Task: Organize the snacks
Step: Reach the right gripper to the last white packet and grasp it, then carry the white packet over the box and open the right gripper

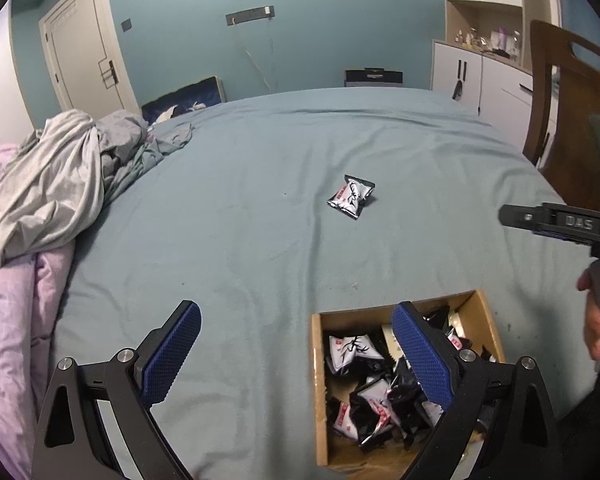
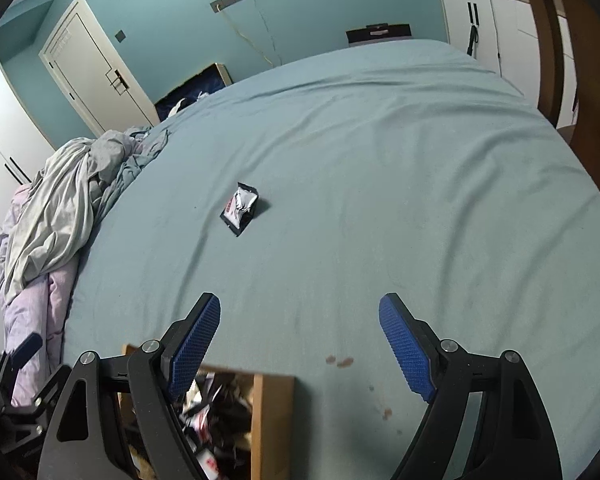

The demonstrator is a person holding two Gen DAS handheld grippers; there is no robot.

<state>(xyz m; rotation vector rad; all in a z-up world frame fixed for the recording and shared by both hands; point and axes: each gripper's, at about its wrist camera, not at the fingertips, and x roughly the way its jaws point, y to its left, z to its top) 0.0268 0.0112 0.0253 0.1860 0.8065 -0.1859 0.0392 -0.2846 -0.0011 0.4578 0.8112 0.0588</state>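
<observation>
Ahead of both pairs of fingers, well beyond their tips, a single black-and-white snack packet point(image 1: 352, 197) point(image 2: 242, 209) is seen lying alone on the blue-green bedsheet point(image 1: 260, 184) point(image 2: 380, 184); more packets of the same kind point(image 1: 374, 384) are heaped in a cardboard box point(image 1: 319, 380) point(image 2: 274, 420), seen behind the right-hand finger of the left gripper point(image 1: 296, 354) and under the left-hand finger of the right gripper point(image 2: 300, 354); both grippers' blue-padded fingers are spread wide with nothing between them; beyond the left-hand fingers, rumpled grey and lilac bedding point(image 1: 40, 208) point(image 2: 48, 216) is piled at the bed's edge.
</observation>
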